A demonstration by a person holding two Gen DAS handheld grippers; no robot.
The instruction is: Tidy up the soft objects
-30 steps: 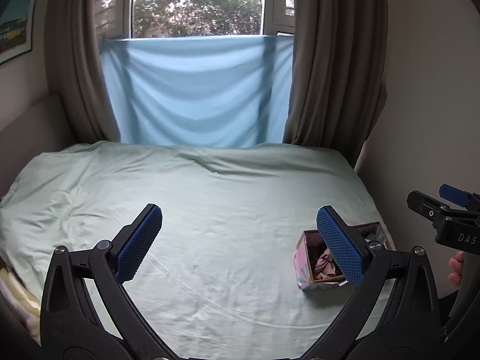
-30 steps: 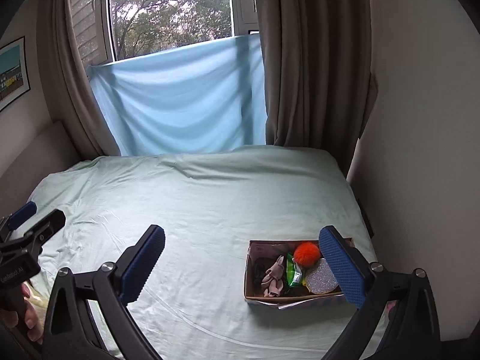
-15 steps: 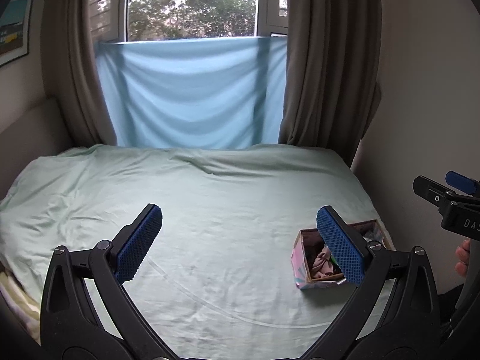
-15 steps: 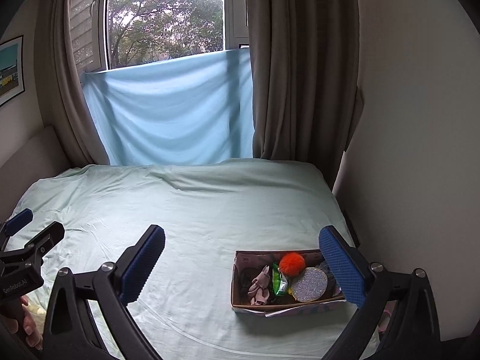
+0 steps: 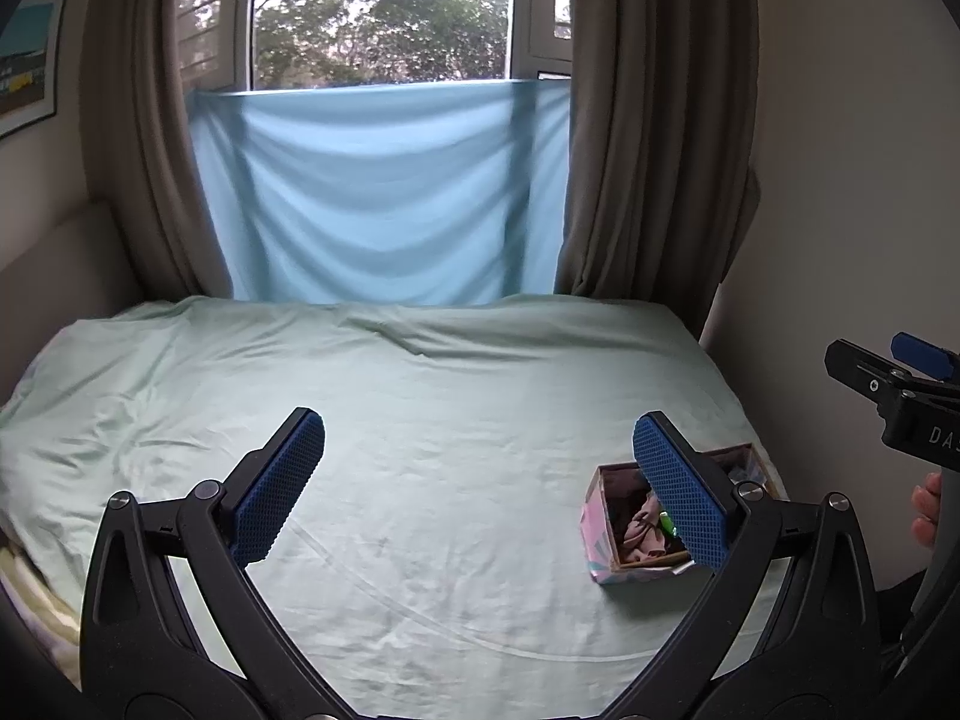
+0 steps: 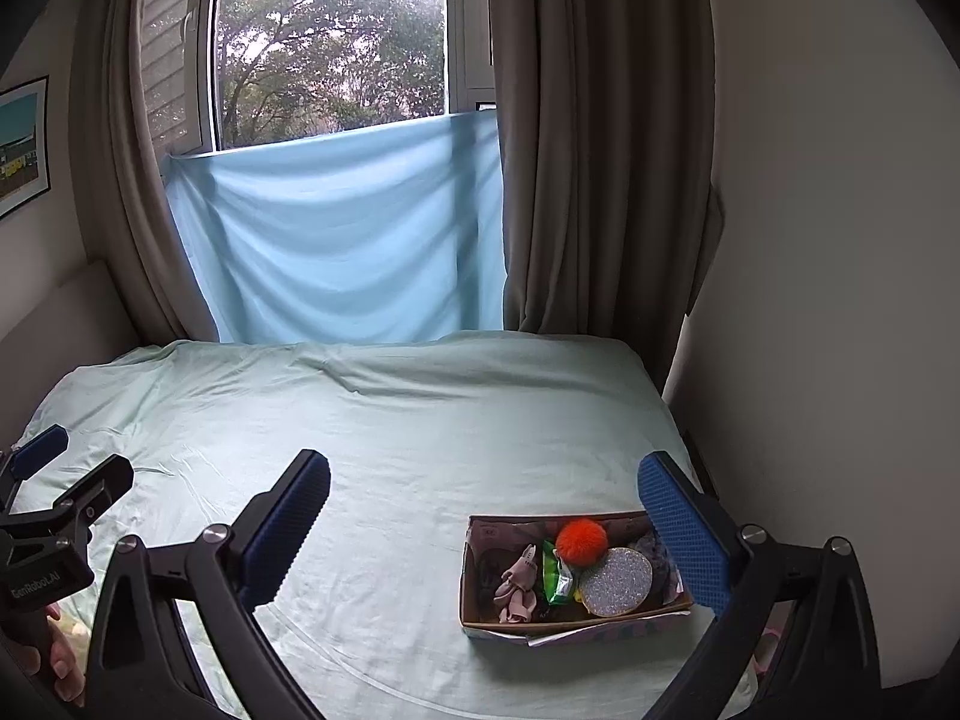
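Note:
A small cardboard box (image 6: 474, 594) with a pastel outside (image 5: 597, 546) sits near the right edge of the bed. Inside it lie an orange pompom (image 6: 580, 542), a pinkish soft toy (image 6: 517, 585), a green packet (image 6: 558, 576), a glittery silver disc (image 6: 616, 581) and a dark knit piece (image 6: 657, 552). My right gripper (image 6: 483, 525) hangs open above the bed, its right finger over the box's right end. Open and holding nothing, my left gripper (image 5: 477, 486) is over the mattress left of the box; its right pad (image 5: 681, 495) hides part of the box.
The bed has a pale green sheet (image 5: 420, 408). A blue cloth (image 6: 336, 234) hangs under the window between brown curtains (image 6: 600, 138). A wall (image 6: 810, 300) runs close along the bed's right side. A padded headboard (image 5: 54, 264) is at left.
Both views have tilted upward and drawn back a little: more window shows, and the box sits lower and further left in the right wrist view. Both grippers stayed open.

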